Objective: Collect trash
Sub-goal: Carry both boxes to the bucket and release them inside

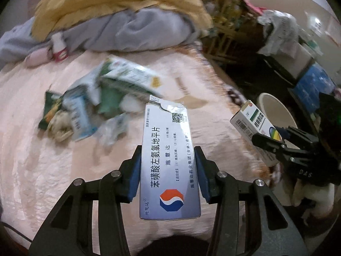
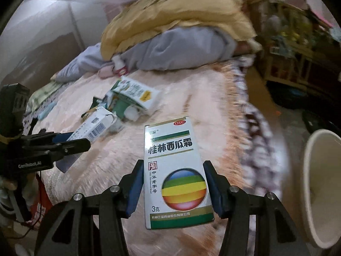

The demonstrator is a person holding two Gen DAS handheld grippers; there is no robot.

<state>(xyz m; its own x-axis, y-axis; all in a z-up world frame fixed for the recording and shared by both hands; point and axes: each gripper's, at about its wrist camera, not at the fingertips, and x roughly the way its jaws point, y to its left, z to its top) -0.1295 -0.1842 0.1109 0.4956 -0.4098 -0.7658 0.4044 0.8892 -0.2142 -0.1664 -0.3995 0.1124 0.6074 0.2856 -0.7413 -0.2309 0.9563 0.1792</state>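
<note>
My left gripper (image 1: 168,166) is shut on a grey-white medicine box (image 1: 168,160) with a red-and-blue logo, held above the pink bedspread (image 1: 64,166). My right gripper (image 2: 173,183) is shut on a white medicine box (image 2: 175,170) with green bands and a rainbow ball. Each held box shows in the other view too: the rainbow box (image 1: 253,128) at the right, the grey-white box (image 2: 93,128) at the left. A pile of trash (image 1: 102,98), boxes and wrappers, lies on the bed ahead, also seen as the trash pile (image 2: 127,100). A pale round bin (image 2: 321,183) stands off the bed's right edge.
Yellow and grey bedding (image 1: 119,17) is heaped at the far side of the bed, with a small white bottle (image 1: 58,44) beside it. A cluttered wooden rack (image 1: 226,25) and boxes stand right of the bed. The bin's rim (image 1: 275,108) sits behind the right gripper.
</note>
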